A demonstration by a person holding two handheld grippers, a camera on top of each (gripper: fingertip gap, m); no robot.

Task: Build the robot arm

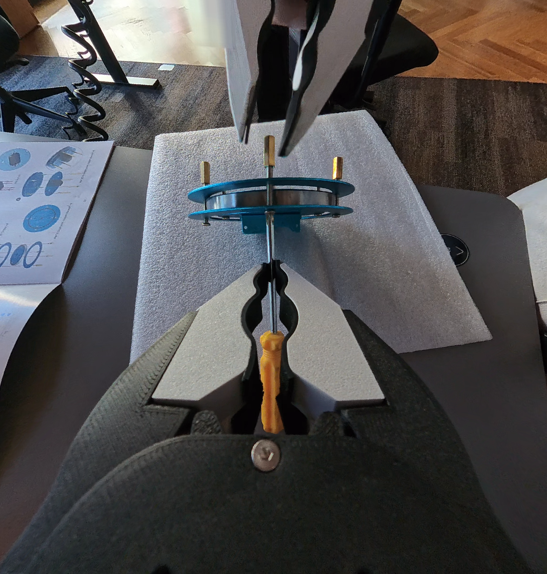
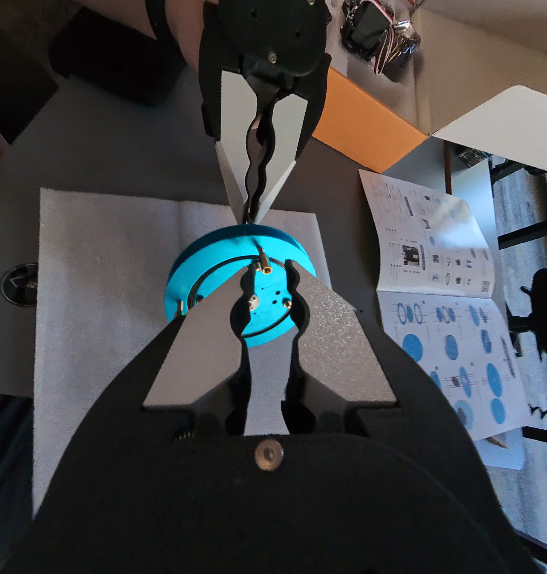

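Observation:
A blue two-disc assembly (image 1: 270,189) with a metal ring between the discs and three brass standoffs stands on a white foam sheet (image 1: 374,248). My left gripper (image 1: 271,267) is shut on an orange-handled screwdriver (image 1: 270,382). Its shaft reaches forward to a screw under the lower disc's near edge. My right gripper (image 1: 262,146) comes down from above, open, its fingertips on either side of the near brass standoff (image 1: 269,152) with gaps showing. In the right wrist view the right gripper (image 2: 269,268) straddles that standoff (image 2: 265,264) over the blue assembly (image 2: 210,257), and the left gripper (image 2: 248,217) meets the disc's far edge.
Printed instruction sheets (image 1: 33,202) lie left of the foam on the dark table; they also show in the right wrist view (image 2: 436,310). A round black desk grommet (image 1: 455,253) is to the right. An orange box (image 2: 359,124) and a bag of parts (image 2: 377,34) lie beyond. Some 6 cm of space lies between my two pairs of fingers.

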